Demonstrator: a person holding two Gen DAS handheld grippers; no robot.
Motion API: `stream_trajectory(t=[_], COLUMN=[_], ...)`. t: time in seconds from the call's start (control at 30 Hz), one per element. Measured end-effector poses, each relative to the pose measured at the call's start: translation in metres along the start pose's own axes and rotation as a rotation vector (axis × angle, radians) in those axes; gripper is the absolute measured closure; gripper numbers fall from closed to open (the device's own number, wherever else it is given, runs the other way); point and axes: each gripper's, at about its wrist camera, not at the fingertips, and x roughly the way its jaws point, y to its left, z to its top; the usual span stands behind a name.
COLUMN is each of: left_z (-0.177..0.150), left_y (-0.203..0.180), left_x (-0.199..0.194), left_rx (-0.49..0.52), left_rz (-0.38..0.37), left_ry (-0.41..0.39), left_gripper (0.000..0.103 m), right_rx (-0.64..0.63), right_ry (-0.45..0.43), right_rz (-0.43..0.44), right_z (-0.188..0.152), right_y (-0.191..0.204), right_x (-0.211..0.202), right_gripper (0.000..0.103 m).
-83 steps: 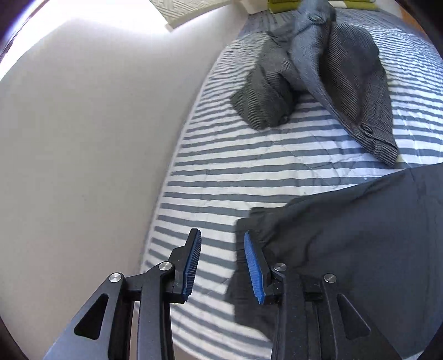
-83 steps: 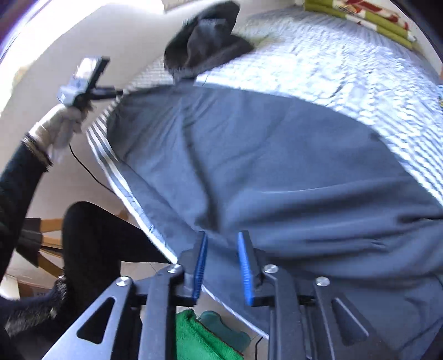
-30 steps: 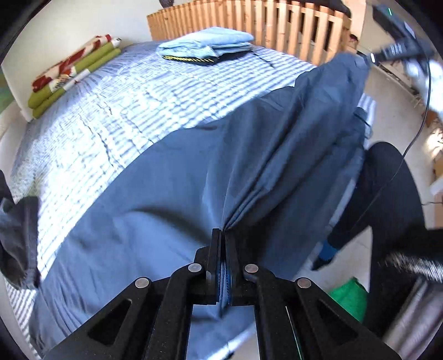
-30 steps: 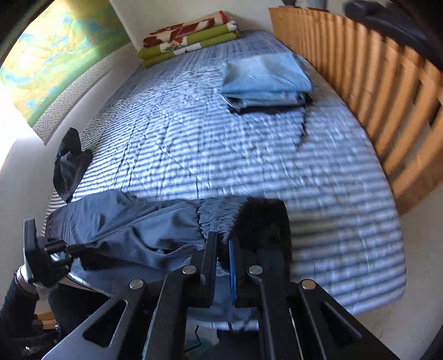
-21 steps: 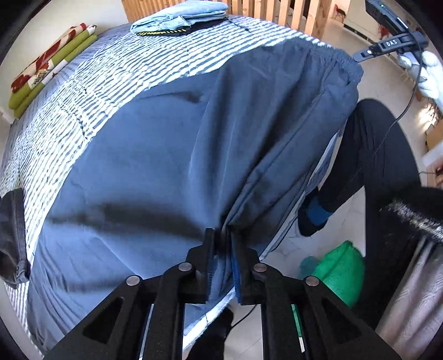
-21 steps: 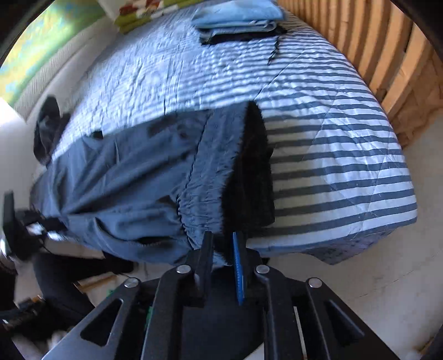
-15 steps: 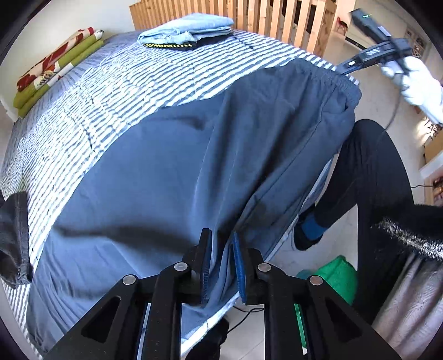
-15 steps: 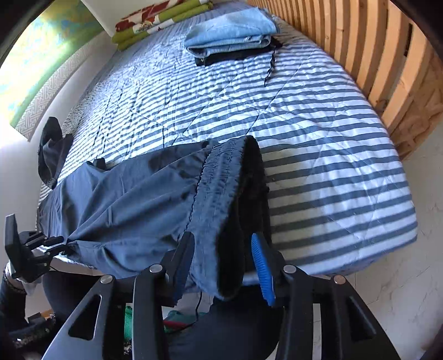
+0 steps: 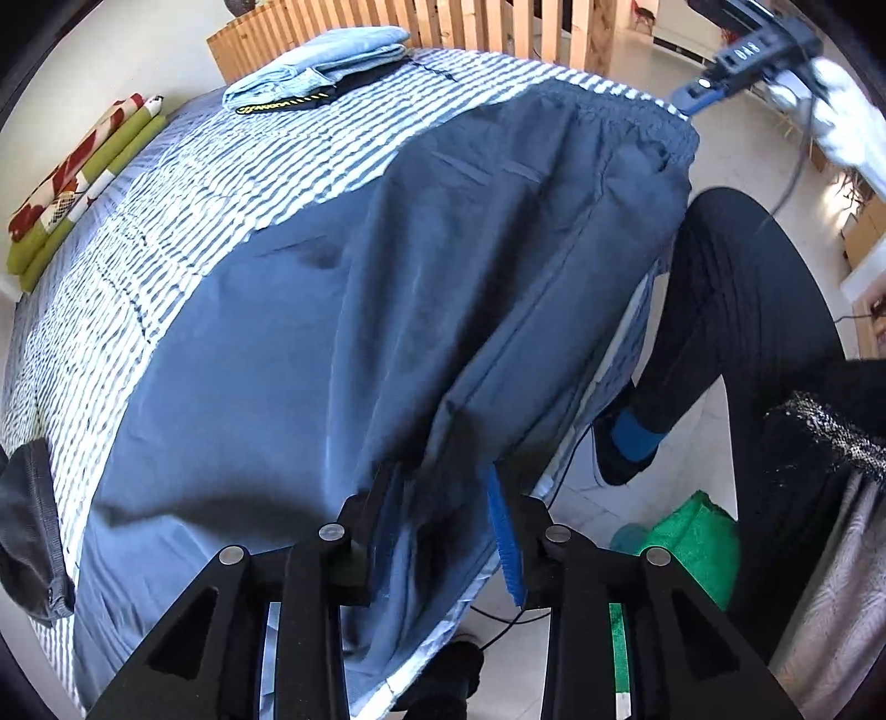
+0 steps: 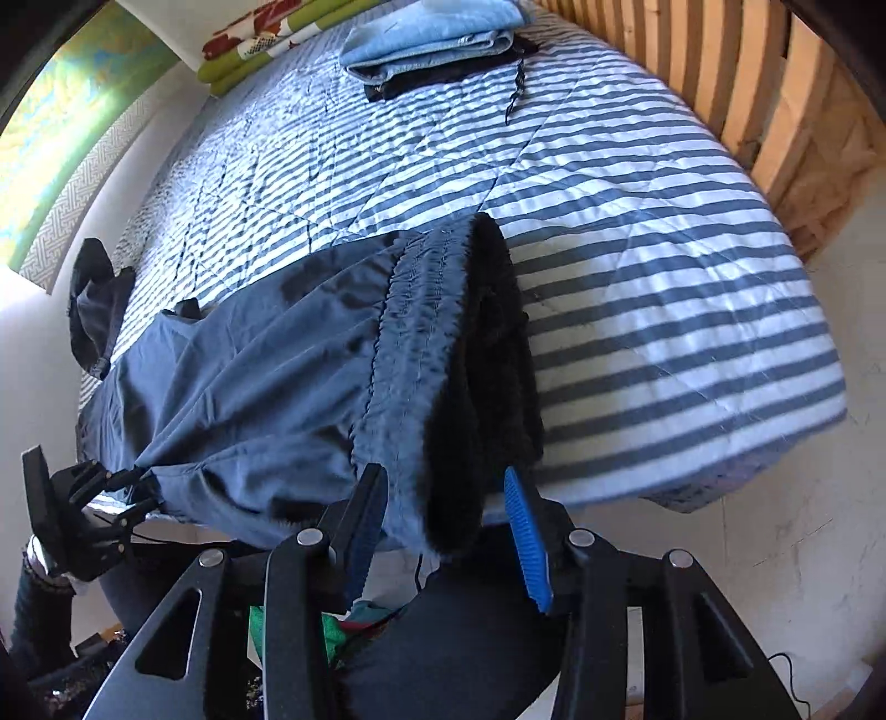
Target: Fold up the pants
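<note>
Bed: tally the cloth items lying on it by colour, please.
Dark blue pants: 1
Light blue folded stack, black piece beneath it: 1
Green and red folded bedding: 1
Dark grey garment: 1
Total: 4, on the striped cover

Bare blue-and-white striped bedspread (image 10: 637,221) lies open beyond the dark blue fleece-lined pants (image 10: 288,354); a folded light-blue denim stack (image 10: 432,27) blocks the far end.
</note>
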Motion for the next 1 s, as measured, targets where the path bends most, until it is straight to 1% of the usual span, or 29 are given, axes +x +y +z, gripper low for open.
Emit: stream_trajectory(t=[0.07,0.17,0.2,0.3,0.37,0.43,0.53,0.63,0.7,0.77,0.83,0.9,0.97,1.0], left_z=[-0.002,-0.007,-0.010,-0.022,-0.030,-0.037,-0.037,-0.033,-0.032,-0.031,-0.032,-0.033,-0.034,-0.033], left_y=[0.003,0.012,0.013,0.017,0.020,0.023,0.025,0.023,0.020,0.017,0.013,0.013,0.013,0.013], left_x=[-0.002,-0.010,-0.012,-0.019,-0.020,-0.019,-0.016,-0.010,-0.006,-0.005,-0.005,-0.006,-0.006,-0.005], left_rx=[-0.009,-0.025,-0.028,-0.053,-0.069,-0.081,-0.095,-0.060,-0.043,-0.030,-0.021,-0.015,-0.010,-0.010], left_rz=[0.001,0.018,0.028,0.038,0.042,0.045,0.039,0.047,0.032,0.023,0.027,0.019,0.026,0.026], left_ry=[-0.008,-0.012,-0.014,-0.015,-0.010,0.000,-0.006,0.003,0.012,0.014,0.009,0.009,0.012,0.014], left_gripper=[0.069,0.069,0.069,0.069,0.069,0.069,0.069,0.069,0.073,0.087,0.090,0.094,0.099,0.100], right_rx=[-0.005,-0.015,-0.018,-0.045,-0.083,-0.101,-0.102,-0.070,-0.060,-0.042,-0.035,-0.036,-0.027,-0.027], right_ry=[-0.015,-0.009,0.010,0.090,0.106,0.113,0.101,0.102,0.103,0.094,0.093,0.100,0.112,0.122], right_rz=[0.002,0.004,0.006,0.052,0.044,0.054,0.053,0.074,0.082,0.093,0.115,0.115,0.119,0.118], right_z=[-0.001,0.007,0.011,0.013,0.007,0.000,-0.005,-0.001,0.007,0.016,0.025,0.033,0.039,0.041], right_y=[0.004,0.009,0.011,0.018,0.024,0.027,0.026,0.023,0.022,0.021,0.022,0.023,0.022,0.022], right_x=[-0.001,0.010,0.017,0.034,0.036,0.034,0.034,0.037,0.038,0.036,0.035,0.035,0.037,0.039], right_gripper=[0.063,0.063,0.063,0.063,0.063,0.063,0.063,0.063,0.063,0.062,0.062,0.062,0.062,0.062])
